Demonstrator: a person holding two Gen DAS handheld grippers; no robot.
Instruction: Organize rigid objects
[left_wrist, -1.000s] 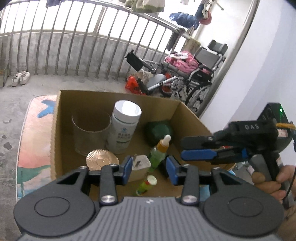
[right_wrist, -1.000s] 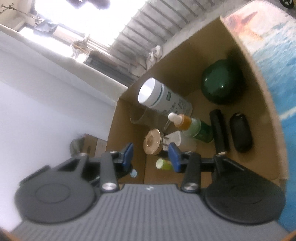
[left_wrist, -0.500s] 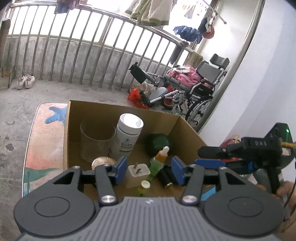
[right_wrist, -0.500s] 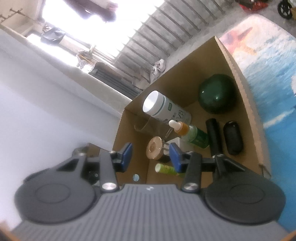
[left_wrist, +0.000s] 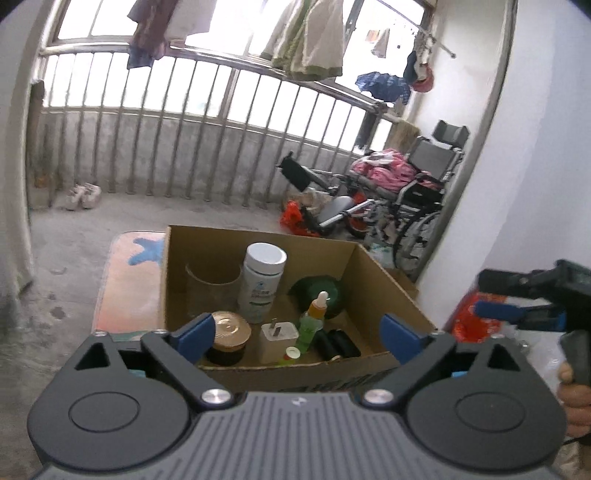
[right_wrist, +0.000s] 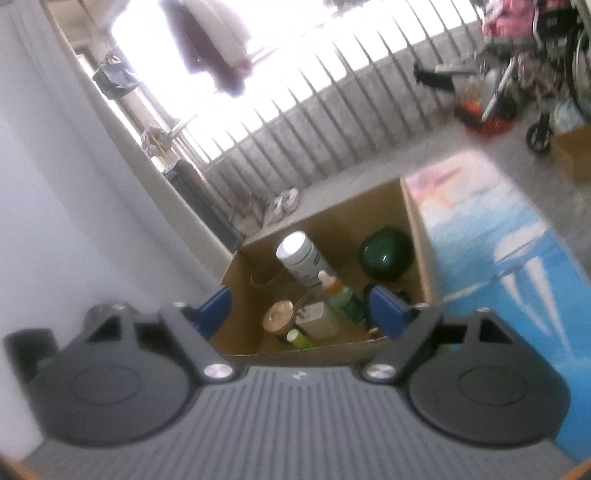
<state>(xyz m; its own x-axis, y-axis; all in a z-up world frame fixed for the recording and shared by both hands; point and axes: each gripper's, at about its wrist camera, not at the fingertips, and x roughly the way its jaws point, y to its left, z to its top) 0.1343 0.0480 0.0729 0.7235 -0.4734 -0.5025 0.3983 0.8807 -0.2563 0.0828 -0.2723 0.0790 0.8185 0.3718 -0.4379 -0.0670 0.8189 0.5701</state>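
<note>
An open cardboard box (left_wrist: 258, 240) (right_wrist: 343, 221) stands on the floor. Inside are a white bottle (left_wrist: 264, 280) (right_wrist: 301, 258), a clear glass (left_wrist: 212, 284), a dark green round object (left_wrist: 319, 291) (right_wrist: 386, 254), a green dropper bottle (left_wrist: 314, 317) (right_wrist: 340, 291), a white charger plug (left_wrist: 277, 339), a gold-lidded jar (left_wrist: 229, 336) (right_wrist: 279, 315), a small green tube (left_wrist: 291, 354) and black items (left_wrist: 338, 343). My left gripper (left_wrist: 297, 332) hangs before the box's near rim, jaws opening wide, holding nothing. My right gripper (right_wrist: 299, 306) (left_wrist: 495, 295), in a hand right of the box, is also opening and holds nothing.
A colourful mat (left_wrist: 125, 288) (right_wrist: 498, 258) lies beside the box on the concrete floor. A wheelchair (left_wrist: 417, 184) with pink cloth stands at the back right by a white wall (left_wrist: 535, 184). Shoes (left_wrist: 83, 195) sit under the metal railing (left_wrist: 184, 129).
Both grippers have pulled back and risen away from the box, which now looks smaller. Both sets of jaws have spread from narrow to wide. The right view has rolled.
</note>
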